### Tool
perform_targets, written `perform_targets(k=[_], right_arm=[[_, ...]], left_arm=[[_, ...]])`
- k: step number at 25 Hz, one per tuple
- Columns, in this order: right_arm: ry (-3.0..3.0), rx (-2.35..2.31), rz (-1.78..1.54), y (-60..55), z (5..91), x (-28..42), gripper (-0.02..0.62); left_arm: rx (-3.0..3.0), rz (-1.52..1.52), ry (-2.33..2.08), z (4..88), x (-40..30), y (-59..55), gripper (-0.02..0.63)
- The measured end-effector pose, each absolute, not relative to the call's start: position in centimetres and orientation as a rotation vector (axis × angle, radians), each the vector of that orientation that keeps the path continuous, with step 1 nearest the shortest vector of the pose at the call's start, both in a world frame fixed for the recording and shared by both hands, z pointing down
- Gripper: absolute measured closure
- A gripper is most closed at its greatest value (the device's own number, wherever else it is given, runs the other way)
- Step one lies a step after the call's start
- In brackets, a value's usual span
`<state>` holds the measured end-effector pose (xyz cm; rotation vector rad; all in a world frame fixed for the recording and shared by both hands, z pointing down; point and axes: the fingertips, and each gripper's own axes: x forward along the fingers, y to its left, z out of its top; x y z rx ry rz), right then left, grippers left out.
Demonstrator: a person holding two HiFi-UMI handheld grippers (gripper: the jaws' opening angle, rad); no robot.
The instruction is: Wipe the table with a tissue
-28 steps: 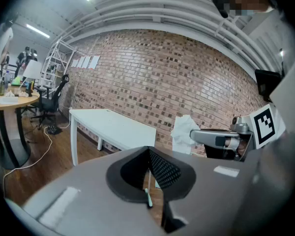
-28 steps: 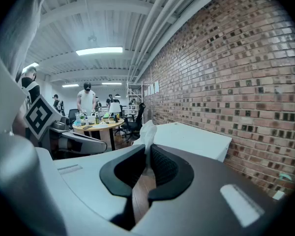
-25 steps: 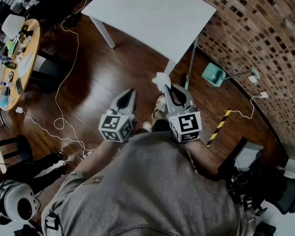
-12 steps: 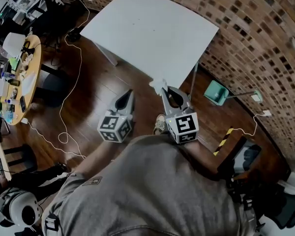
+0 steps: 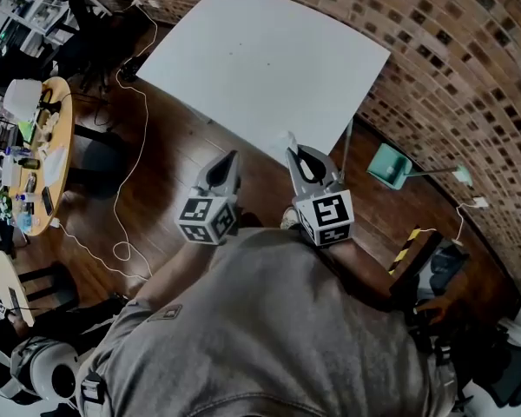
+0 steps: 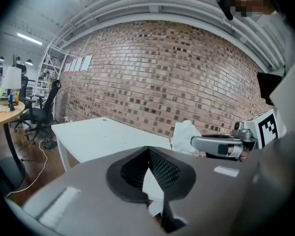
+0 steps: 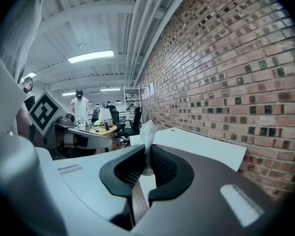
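Ahead, white table (image 5: 269,68) beside brick wall (image 5: 456,50)

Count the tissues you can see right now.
1. The tissue is pinched in the right gripper, by the near edge of the white table. The left gripper is shut on nothing.

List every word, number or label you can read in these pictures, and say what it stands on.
No text can be read anywhere.
Marker cubes: black-and-white square code patterns only, no letters or numbers.
Sheets on the brick wall: too small to read.
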<state>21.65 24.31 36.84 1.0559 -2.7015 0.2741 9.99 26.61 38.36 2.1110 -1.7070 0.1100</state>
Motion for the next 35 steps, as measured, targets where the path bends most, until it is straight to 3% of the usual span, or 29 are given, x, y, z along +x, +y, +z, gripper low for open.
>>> perform_targets(k=[35], right_arm=[[-2.326, 1.538, 0.384, 6.9, 38.9, 8.1, 0.555]], left_arm=[[2.311, 0.168, -1.239, 40.8, -5.7, 4.9, 0.604]])
